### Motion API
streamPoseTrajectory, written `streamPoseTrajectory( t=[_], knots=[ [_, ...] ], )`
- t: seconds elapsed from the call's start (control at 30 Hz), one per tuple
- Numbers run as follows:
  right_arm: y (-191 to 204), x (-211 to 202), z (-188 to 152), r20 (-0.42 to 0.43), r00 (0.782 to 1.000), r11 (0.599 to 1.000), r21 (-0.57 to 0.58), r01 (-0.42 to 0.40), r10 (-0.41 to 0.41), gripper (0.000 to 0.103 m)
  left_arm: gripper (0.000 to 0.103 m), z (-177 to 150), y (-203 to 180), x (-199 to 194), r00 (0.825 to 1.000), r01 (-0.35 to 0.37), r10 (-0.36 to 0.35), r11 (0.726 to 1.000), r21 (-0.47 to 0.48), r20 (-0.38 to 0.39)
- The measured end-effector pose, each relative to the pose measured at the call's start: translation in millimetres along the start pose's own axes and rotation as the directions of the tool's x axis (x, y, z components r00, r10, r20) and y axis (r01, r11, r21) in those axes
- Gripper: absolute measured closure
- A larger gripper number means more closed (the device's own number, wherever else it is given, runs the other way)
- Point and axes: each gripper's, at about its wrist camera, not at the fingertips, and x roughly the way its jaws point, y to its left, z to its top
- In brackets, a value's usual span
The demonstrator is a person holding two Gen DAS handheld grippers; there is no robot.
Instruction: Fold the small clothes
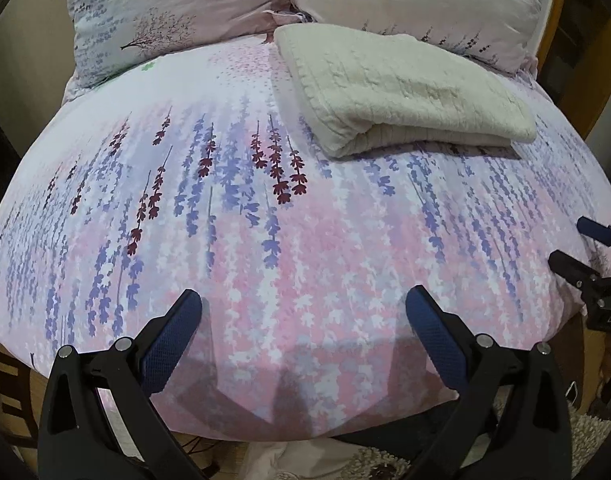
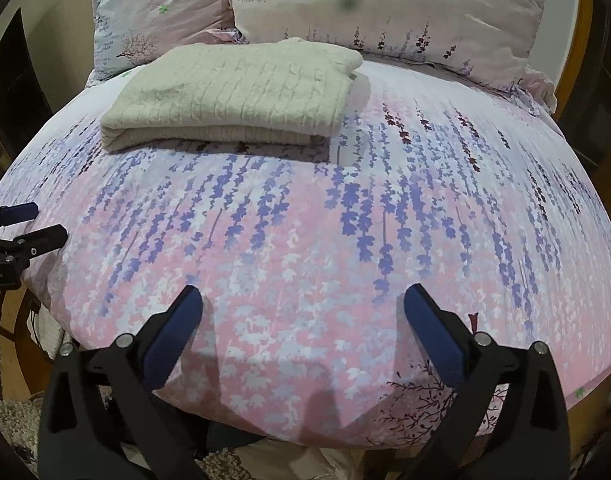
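Note:
A cream knitted garment [image 1: 401,92] lies folded into a neat rectangle on the floral bedspread [image 1: 265,220], near the pillows at the far side; it also shows in the right wrist view [image 2: 241,96]. My left gripper [image 1: 303,300] is open and empty above the near edge of the bed, well short of the garment. My right gripper [image 2: 303,298] is open and empty, also above the near edge. Each gripper shows in the other's view: the right one at the right edge [image 1: 569,246], the left one at the left edge [image 2: 45,224].
Two floral pillows [image 1: 177,12] [image 2: 389,8] lean at the head of the bed. A wooden bed frame [image 2: 585,20] curves around the right side. A shaggy rug [image 1: 381,464] lies on the floor below the near edge.

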Motion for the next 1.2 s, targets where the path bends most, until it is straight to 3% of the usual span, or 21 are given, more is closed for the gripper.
streamPoseTrajectory(
  t=[0.27, 1.2],
  knots=[
    [-0.3, -0.5, -3.6, 0.034, 0.999, 1.000, -0.005, -0.003, 0.004, 0.002, 0.001, -1.1, 1.3, -0.5, 1.000, 0.008, -0.008, 1.000, 0.005, 0.009],
    [-0.7, -0.3, -3.8, 0.034, 0.999, 1.000, -0.006, -0.004, 0.004, 0.002, 0.001, -1.8, 1.2, -1.3, 1.000, 0.002, -0.002, 1.000, 0.002, 0.011]
  ],
)
